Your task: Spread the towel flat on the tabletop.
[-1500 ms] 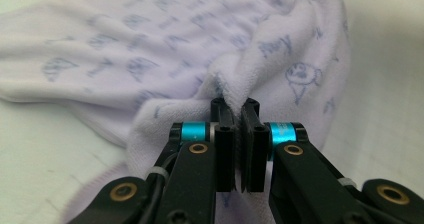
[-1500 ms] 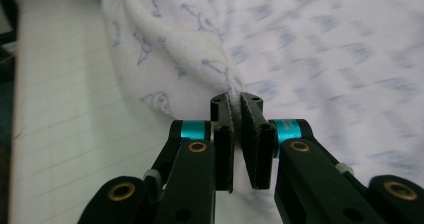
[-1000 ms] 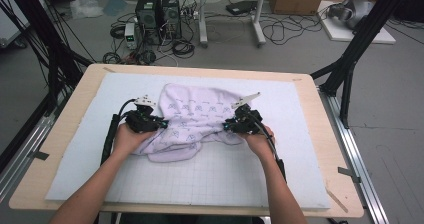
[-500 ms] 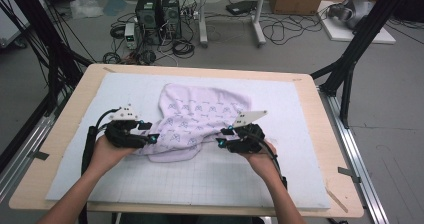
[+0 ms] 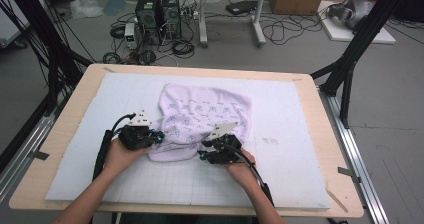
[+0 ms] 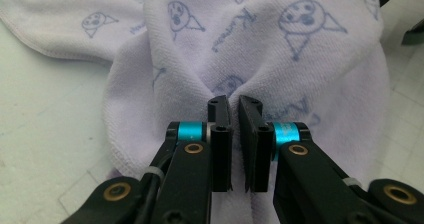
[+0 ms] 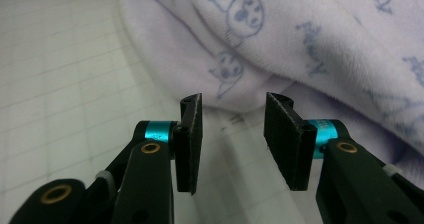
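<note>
A pale lilac towel [image 5: 205, 114] printed with small faces lies crumpled on the white mat [image 5: 300, 134]. My left gripper [image 5: 159, 135] is at the towel's near left edge. Its jaws have just been closing and now pinch a bunched fold of the towel [image 6: 250, 44] between the tips of the left gripper [image 6: 234, 104]. My right gripper [image 5: 201, 154] sits at the near right edge. The jaws of the right gripper [image 7: 232, 104] have been opening and stand apart over bare mat, with the towel [image 7: 325, 49] just ahead of them and nothing between.
The mat covers a wooden table [image 5: 65, 134] with black frame posts [image 5: 350, 69] at its sides. Beyond the far edge, computer boxes [image 5: 157, 9] and cables lie on the floor. Bare mat stretches to the left, right and near side of the towel.
Both hands have drawn back toward the near edge of the table. The right gripper also slid left along the towel's near edge. The left jaws have closed onto the towel.
</note>
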{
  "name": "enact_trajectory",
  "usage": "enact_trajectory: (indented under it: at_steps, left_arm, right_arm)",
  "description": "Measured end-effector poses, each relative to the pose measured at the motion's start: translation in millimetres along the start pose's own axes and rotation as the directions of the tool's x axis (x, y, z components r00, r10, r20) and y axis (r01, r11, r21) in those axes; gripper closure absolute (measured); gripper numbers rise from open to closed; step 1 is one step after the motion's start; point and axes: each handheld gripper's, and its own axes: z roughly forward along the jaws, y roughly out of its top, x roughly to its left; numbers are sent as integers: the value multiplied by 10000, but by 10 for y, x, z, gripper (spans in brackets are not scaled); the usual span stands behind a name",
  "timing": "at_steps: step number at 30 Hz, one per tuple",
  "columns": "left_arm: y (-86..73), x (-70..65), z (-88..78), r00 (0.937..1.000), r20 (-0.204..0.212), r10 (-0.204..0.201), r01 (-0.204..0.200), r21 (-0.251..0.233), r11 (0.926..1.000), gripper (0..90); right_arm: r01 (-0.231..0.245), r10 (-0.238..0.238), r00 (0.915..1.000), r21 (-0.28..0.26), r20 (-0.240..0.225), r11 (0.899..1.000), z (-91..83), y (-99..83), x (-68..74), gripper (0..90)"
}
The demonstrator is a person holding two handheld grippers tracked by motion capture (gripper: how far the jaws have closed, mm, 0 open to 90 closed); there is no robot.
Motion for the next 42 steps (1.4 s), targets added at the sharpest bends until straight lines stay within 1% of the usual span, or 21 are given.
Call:
enact_trajectory:
  at_steps: [2, 3, 4, 6, 9, 14, 15, 16, 18, 22, 24, 27, 28, 30, 31, 32, 34, 36, 38, 39, 42]
  left_arm:
    - [1, 21, -4, 9999, 9, -134, 134, -94, 9999, 837]
    - [-2, 31, -12, 9999, 26, -162, 162, -73, 9998, 837]
    - [-4, 41, -28, 9998, 51, -215, 215, -112, 9997, 837]
    - [-1, 42, -77, 9995, 103, -314, 316, -248, 9992, 841]
    - [0, 57, -178, 9986, 198, -487, 495, -455, 9977, 841]
    - [25, 69, -363, 9968, 366, -715, 748, -962, 9926, 834]
    - [32, 60, -382, 9971, 318, -688, 717, -1034, 9921, 834]
    - [39, 51, -392, 9976, 299, -631, 658, -1021, 9926, 834]
    - [51, 18, -388, 9981, 293, -543, 570, -1000, 9934, 835]
    - [88, -88, -350, 9967, 721, -378, 453, -1058, 9934, 839]
    - [134, -181, -312, 9957, 888, -273, 373, -1129, 9929, 839]
    - [199, -294, -201, 9964, 841, 132, -48, -997, 9950, 838]
    - [204, -302, -139, 9966, 817, 131, -62, -841, 9964, 837]
    - [193, -289, -27, 9980, 638, 51, -22, -451, 9990, 815]
    - [177, -279, 10, 9986, 524, -6, 21, -282, 9996, 789]
    - [160, -256, 15, 9986, 531, -38, 47, -181, 9998, 754]
    - [118, -227, -32, 9984, 512, -227, 242, -283, 9993, 639]
    - [85, -183, -130, 9981, 509, -349, 368, -377, 9986, 574]
    - [50, -160, -246, 9984, 422, -381, 403, -510, 9979, 507]
    - [32, -159, -302, 9986, 393, -357, 378, -554, 9978, 500]
    - [-42, -197, -415, 9977, 606, -304, 342, -618, 9975, 445]
  right_arm:
    - [-90, 90, 9999, 6, 56, 10000, 66, 21, -13, 607]
    - [-104, 103, 9999, 69, 116, 9999, 107, 25, -25, 648]
    - [-148, 146, 9999, 165, 84, 9998, 135, 25, -31, 701]
    - [-99, 106, 9997, 369, -203, 9993, 182, 14, -39, 861]
    - [66, -51, 9988, 316, -479, 9995, 110, 19, -36, 876]
    - [358, -355, 9976, 49, -603, 9993, -254, -31, 43, 879]
    - [469, -469, 9972, -6, -583, 9989, -333, -57, 68, 879]
    - [390, -394, 9973, -71, -615, 9992, -415, -86, 98, 879]
    - [474, -487, 9971, -239, -579, 9986, -579, -149, 154, 879]
    - [422, -450, 9974, -497, -561, 9979, -918, -301, 301, 881]
    - [515, -548, 9968, -570, -575, 9970, -1058, -360, 382, 881]
    - [743, -763, 9959, -404, -488, 9964, -1194, -426, 499, 881]
    - [732, -745, 9964, -326, -416, 9968, -1198, -452, 509, 880]
    - [502, -513, 9969, -197, -604, 9985, -1142, -509, 470, 865]
    - [460, -472, 9962, -168, -728, 9988, -1103, -530, 437, 836]
    - [350, -363, 9972, -208, -657, 9992, -1078, -541, 408, 789]
    - [167, -206, 9975, -572, -680, 9982, -1076, -538, 329, 752]
    - [71, -112, 9988, -850, -480, 9964, -1091, -506, 253, 718]
    - [141, -176, 9992, -922, -365, 9956, -1079, -459, 187, 696]
    - [146, -176, 9994, -908, -315, 9958, -1062, -437, 169, 685]
    - [245, -276, 9990, -841, -364, 9962, -946, -384, 120, 654]
